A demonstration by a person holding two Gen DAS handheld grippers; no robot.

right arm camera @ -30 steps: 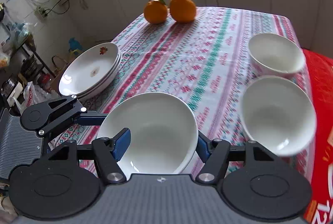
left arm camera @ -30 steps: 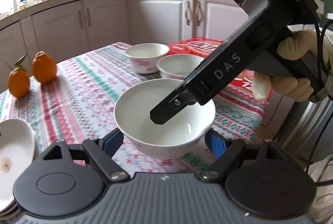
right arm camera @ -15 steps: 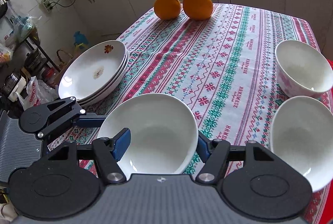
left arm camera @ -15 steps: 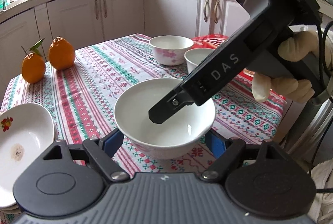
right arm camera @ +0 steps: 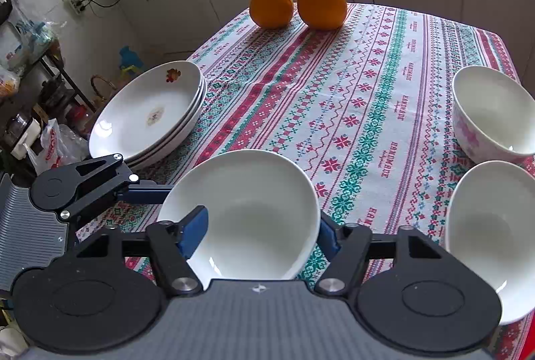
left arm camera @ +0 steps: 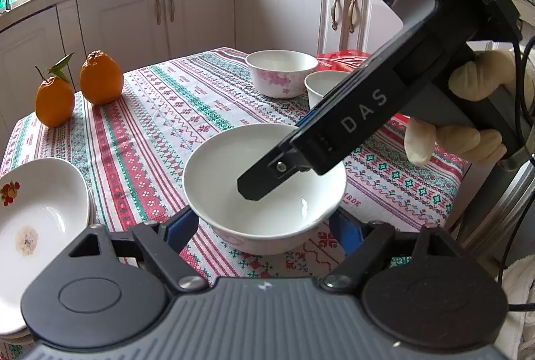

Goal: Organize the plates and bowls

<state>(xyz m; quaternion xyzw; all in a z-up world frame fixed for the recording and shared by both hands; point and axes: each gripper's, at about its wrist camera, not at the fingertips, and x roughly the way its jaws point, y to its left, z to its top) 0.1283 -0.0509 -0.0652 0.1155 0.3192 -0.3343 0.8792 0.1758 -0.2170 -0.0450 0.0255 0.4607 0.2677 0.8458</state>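
A white bowl [left arm camera: 264, 192] is held a little above the patterned tablecloth [left arm camera: 160, 125]. My left gripper [left arm camera: 264, 228] is shut on its outer wall from both sides. My right gripper [right arm camera: 260, 228] is shut on the same bowl [right arm camera: 244, 212], one finger inside it, one outside. Its inner finger [left arm camera: 267, 179] reaches into the bowl in the left wrist view. Two more white bowls stand at the far right, one with pink flowers [right arm camera: 491, 112] and a plain one [right arm camera: 488, 233]. A stack of white plates [right arm camera: 150, 112] lies at the table's left edge.
Two oranges [right arm camera: 297, 5] sit at the far end of the table. A red box [left arm camera: 344, 57] lies behind the bowls. White kitchen cabinets [left arm camera: 200, 15] surround the table. A chair back [left arm camera: 495, 209] stands at the right.
Both grippers have carried the bowl to the left, away from the two other bowls and toward the plate stack. Both grips are unchanged.
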